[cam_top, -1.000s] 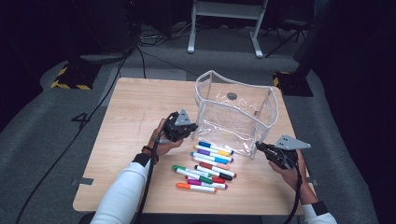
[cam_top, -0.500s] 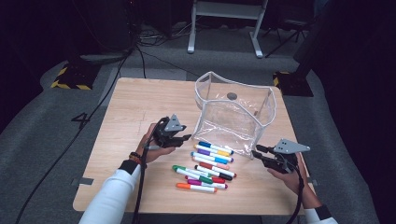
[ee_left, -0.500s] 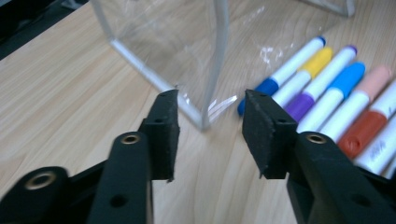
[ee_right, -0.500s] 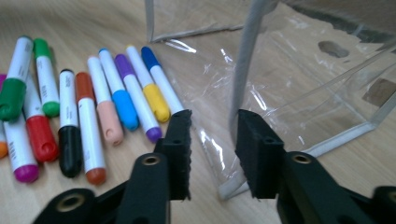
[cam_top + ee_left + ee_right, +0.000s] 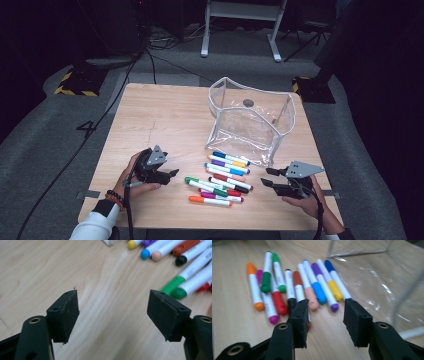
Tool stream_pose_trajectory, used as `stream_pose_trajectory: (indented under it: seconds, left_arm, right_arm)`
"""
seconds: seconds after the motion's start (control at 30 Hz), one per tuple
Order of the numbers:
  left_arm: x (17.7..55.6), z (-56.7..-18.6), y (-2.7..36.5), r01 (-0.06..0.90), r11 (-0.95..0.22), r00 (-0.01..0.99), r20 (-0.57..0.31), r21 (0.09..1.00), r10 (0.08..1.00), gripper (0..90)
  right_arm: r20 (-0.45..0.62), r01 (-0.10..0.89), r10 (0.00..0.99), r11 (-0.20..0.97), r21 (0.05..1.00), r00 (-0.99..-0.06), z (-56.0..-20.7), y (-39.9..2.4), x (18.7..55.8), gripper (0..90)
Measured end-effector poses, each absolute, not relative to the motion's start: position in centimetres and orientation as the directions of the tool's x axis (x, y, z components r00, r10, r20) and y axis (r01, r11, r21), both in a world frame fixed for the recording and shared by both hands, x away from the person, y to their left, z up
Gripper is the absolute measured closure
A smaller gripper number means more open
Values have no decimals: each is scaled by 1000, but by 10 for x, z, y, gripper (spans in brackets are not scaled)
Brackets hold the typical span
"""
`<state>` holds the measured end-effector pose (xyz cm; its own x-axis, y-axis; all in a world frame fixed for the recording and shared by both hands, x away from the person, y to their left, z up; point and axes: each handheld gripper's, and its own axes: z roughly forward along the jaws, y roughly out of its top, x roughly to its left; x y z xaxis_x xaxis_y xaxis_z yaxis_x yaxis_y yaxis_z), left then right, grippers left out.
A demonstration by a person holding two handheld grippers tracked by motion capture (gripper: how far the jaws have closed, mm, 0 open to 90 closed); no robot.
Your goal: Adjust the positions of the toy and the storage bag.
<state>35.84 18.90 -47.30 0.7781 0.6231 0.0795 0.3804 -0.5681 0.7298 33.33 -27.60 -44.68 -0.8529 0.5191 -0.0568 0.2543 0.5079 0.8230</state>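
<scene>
Partly, the blue-capped marker (image 5: pixel 337 281) hides behind the right tongs (image 5: pixel 325 315).

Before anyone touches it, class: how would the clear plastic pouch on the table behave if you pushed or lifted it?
The pouch looks thin and its rim is wavy, so it would probably flex. It seems nearly empty, so likely light and apt to slide. Standing open, it might tip or collapse.

1. Left gripper (image 5: pixel 170 175), held in the left hand (image 5: pixel 131 176), low over the surface; jaws just opening, standing apart, nothing between them.
2. Right gripper (image 5: pixel 267 177), held in the right hand (image 5: pixel 306 199); jaws just opening, empty.
</scene>
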Motion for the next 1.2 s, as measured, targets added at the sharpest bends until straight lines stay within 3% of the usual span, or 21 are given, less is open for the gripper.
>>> stream_pose_trajectory:
  seconds: [0.17, 0.57, 0.9, 1.2]
  left_arm:
    - [345, -488, 202, 425, -581, 778, 49, 694, 627, 196]
    - [335, -503, 205, 494, -539, 747, -16, 683, 665, 181]
    - [325, -504, 200, 489, -530, 740, -8, 693, 673, 181]
    - [322, -504, 194, 483, -534, 748, -11, 694, 663, 179]
  right_arm:
    - [-47, 203, 409, 548, 812, -912, -450, -250, 323, 558]
    - [-36, 112, 224, 614, 782, -974, -459, -189, 318, 567]
    - [-26, 83, 153, 666, 741, -988, -471, -148, 331, 599]
    - [-43, 94, 176, 698, 710, -983, -476, -130, 343, 633]
